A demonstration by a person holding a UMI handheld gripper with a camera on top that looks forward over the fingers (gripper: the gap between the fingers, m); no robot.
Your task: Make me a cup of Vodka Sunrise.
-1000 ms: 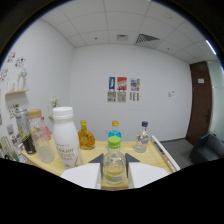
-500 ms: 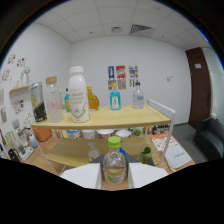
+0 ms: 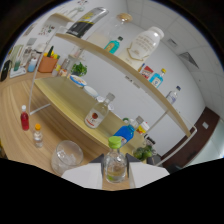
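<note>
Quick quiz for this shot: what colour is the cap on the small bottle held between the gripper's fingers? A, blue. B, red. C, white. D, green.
D: the small clear bottle gripped between the fingers of the gripper has a light green cap, and it is tilted over beside the empty glass on the wooden table.

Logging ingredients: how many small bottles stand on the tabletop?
2: a red bottle, a yellow-capped bottle beside it; the tool, shut on a green-capped bottle, may hide more.
</note>
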